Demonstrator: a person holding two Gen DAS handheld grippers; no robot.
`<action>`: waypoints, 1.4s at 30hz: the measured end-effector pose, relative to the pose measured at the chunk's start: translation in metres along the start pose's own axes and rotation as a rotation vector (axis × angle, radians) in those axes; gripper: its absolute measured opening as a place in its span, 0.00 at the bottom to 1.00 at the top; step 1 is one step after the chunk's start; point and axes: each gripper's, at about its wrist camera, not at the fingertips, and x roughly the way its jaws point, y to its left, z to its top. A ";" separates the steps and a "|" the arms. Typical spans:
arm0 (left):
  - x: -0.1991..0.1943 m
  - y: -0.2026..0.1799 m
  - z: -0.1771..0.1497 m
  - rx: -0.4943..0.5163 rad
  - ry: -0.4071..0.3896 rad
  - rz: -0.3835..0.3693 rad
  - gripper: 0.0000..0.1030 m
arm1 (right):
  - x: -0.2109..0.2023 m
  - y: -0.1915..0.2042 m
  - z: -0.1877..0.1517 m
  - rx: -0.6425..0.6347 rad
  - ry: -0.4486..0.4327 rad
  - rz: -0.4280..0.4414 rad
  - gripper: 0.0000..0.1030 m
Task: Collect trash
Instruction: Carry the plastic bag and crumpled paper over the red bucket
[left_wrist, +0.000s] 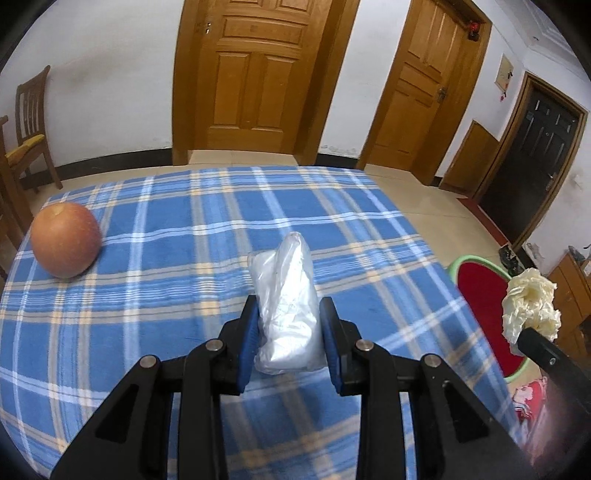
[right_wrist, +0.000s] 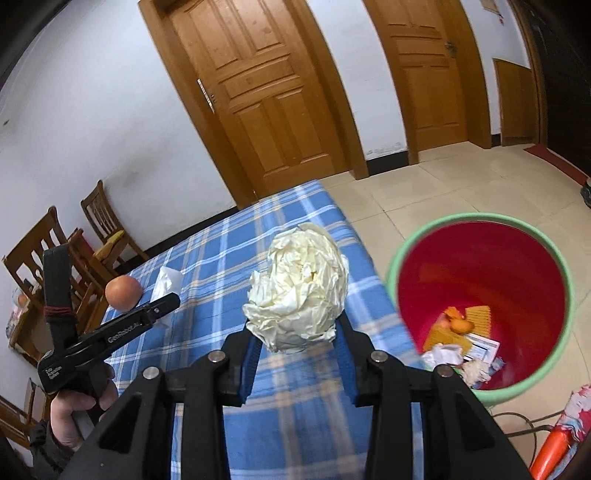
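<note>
1. Gripping a crumpled ball of cream paper (right_wrist: 297, 291), the right gripper (right_wrist: 297, 341) holds it above the checked tablecloth's (right_wrist: 229, 258) edge, just beside the red bin (right_wrist: 480, 306).
2. Flanking a clear plastic bag (left_wrist: 286, 314) lying on the tablecloth, the left gripper (left_wrist: 288, 325) has its blue pads (left_wrist: 249, 332) at the bag's sides; firm squeeze cannot be told.
3. Sitting well left of the bag is an apple (left_wrist: 64, 240).

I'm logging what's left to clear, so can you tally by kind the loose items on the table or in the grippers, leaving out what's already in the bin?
Crumpled plastic bag: 1, between the left gripper's fingers
Crumpled paper ball: 1, in the right gripper
Apple: 1, on the tablecloth
Total: 3
</note>
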 end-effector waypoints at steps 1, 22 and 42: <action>-0.001 -0.005 0.001 0.005 -0.002 -0.002 0.32 | -0.002 -0.004 0.000 0.007 -0.001 -0.001 0.39; -0.001 -0.116 -0.003 0.136 0.034 -0.149 0.32 | -0.049 -0.092 -0.008 0.169 -0.081 -0.094 0.39; 0.023 -0.194 -0.031 0.242 0.114 -0.227 0.31 | -0.041 -0.158 -0.021 0.312 -0.038 -0.186 0.51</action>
